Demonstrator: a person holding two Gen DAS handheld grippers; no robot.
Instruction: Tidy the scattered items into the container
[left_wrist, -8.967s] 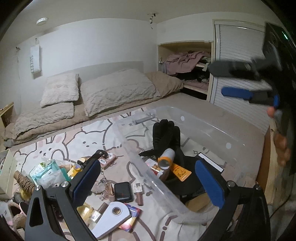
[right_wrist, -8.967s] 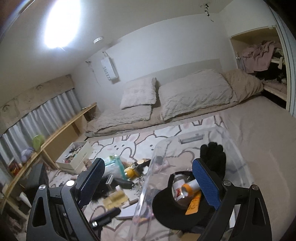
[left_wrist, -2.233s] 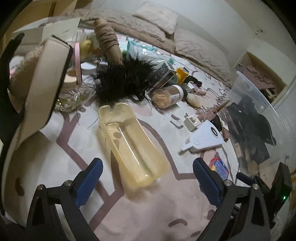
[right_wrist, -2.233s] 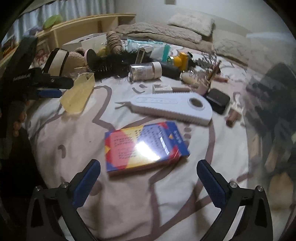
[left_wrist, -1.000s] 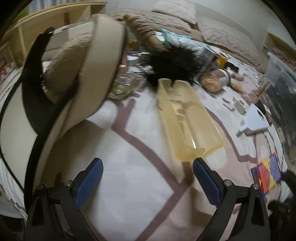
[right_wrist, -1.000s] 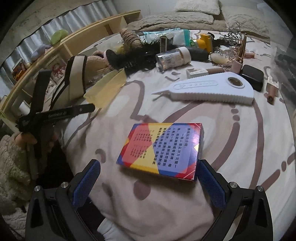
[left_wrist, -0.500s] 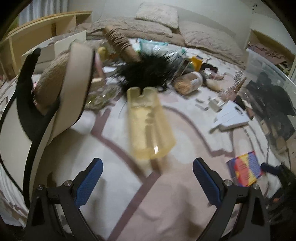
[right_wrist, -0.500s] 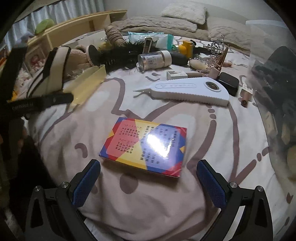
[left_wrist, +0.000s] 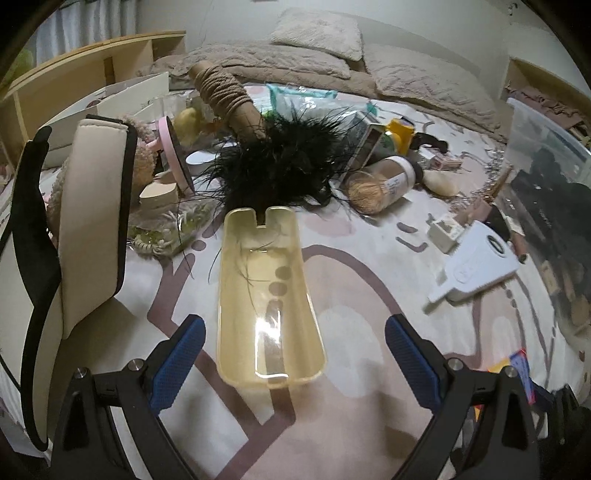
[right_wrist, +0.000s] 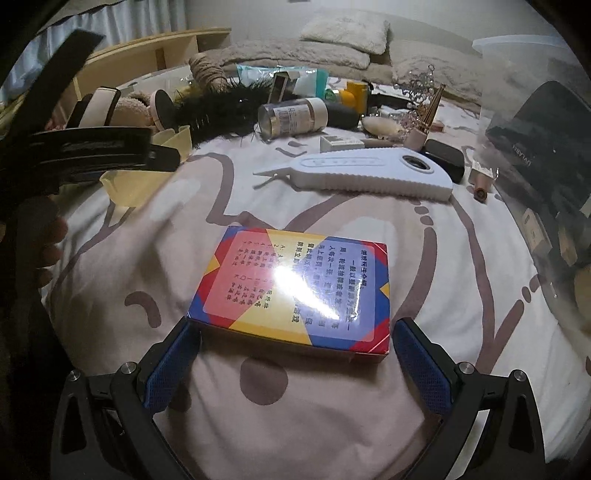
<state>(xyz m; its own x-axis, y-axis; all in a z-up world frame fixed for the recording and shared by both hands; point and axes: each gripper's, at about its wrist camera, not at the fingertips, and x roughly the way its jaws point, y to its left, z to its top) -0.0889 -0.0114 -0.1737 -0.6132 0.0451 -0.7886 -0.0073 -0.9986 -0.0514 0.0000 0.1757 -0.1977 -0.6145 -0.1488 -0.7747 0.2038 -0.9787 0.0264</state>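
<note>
A translucent yellow tray (left_wrist: 267, 306) lies lengthwise on the patterned bedspread, its near end between the blue pads of my left gripper (left_wrist: 293, 354), which stands open around it without touching. A red, yellow and blue box (right_wrist: 295, 291) lies flat in the right wrist view; my right gripper (right_wrist: 295, 363) is open, its pads just outside the box's near corners. The clear plastic container (left_wrist: 554, 177) stands at the right with dark items inside. The left gripper's black body (right_wrist: 92, 155) and a hand show at the left of the right wrist view.
A white flat tool (right_wrist: 362, 171), a jar (right_wrist: 291, 116), black feathers (left_wrist: 280, 162), a twine cone (left_wrist: 229, 99), a black case (right_wrist: 443, 158) and a cream-and-black shoe (left_wrist: 85, 236) lie scattered. Pillows sit at the back and a wooden shelf (left_wrist: 74, 74) runs along the left.
My left gripper has closed in on the yellow tray, whose near end now lies between the pads. My right gripper has moved forward until the box's near edge sits between its pads.
</note>
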